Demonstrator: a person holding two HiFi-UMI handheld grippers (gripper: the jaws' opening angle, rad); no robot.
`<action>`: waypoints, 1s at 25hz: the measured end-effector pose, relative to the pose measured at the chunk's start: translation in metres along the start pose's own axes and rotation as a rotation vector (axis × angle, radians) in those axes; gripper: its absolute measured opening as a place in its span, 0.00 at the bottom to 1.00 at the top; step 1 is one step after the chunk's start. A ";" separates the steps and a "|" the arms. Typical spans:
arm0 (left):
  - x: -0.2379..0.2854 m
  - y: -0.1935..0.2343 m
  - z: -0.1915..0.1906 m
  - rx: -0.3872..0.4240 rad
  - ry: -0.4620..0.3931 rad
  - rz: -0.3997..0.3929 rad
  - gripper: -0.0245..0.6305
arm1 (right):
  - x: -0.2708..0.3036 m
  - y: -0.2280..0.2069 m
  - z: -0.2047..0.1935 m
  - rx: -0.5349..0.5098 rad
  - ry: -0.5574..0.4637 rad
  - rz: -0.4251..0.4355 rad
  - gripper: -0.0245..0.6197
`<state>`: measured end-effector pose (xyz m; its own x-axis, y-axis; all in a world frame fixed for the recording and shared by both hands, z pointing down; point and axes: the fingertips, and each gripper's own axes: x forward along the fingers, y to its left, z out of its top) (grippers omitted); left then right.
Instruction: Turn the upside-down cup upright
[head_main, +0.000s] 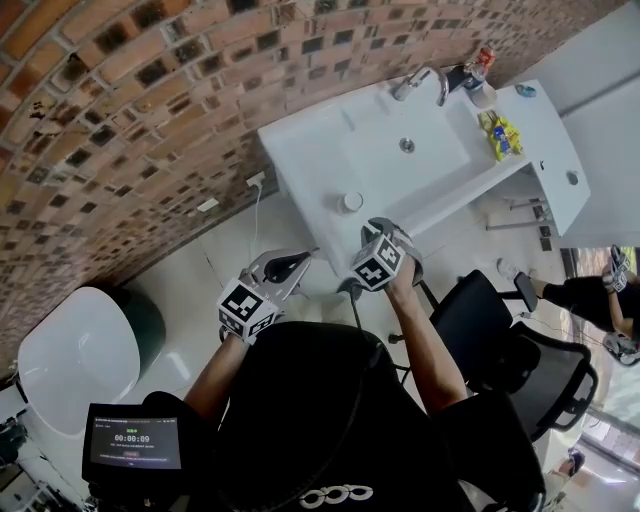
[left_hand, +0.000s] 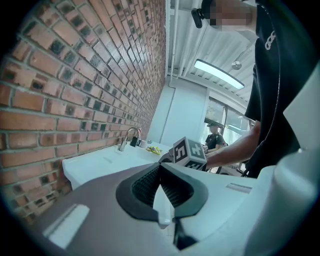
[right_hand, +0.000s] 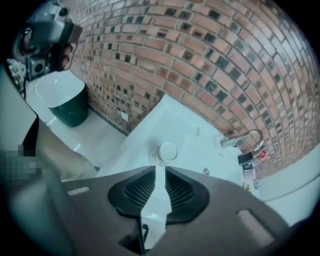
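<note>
A small white cup stands on the front left of the white sink counter. In the right gripper view the cup shows a round pale top turned upward and print on its side, just beyond the jaw tips. My right gripper hangs above and in front of it, pointing steeply down, its jaws a narrow gap apart with nothing between them. In the head view the right gripper is near the counter's front edge. My left gripper is held off the counter's left side, its tips together and empty.
A chrome faucet, a drain, bottles and a yellow packet are on the counter farther back. A brick wall runs behind. A black chair stands at the right, a white and green bin at the left.
</note>
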<state>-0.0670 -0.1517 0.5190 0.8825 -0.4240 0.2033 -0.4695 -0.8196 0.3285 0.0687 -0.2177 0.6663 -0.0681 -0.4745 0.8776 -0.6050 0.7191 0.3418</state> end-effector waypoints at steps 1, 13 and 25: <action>0.000 -0.002 0.000 0.008 0.001 0.001 0.06 | -0.008 0.000 0.002 0.025 -0.031 -0.006 0.11; 0.023 -0.125 -0.032 0.072 0.017 0.064 0.06 | -0.116 0.048 -0.094 0.142 -0.255 0.016 0.11; 0.033 -0.298 -0.098 0.067 0.042 0.103 0.06 | -0.224 0.118 -0.239 0.215 -0.363 0.043 0.10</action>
<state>0.0990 0.1168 0.5184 0.8270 -0.4920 0.2719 -0.5536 -0.7968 0.2421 0.2022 0.0946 0.5908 -0.3488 -0.6217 0.7013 -0.7444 0.6384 0.1957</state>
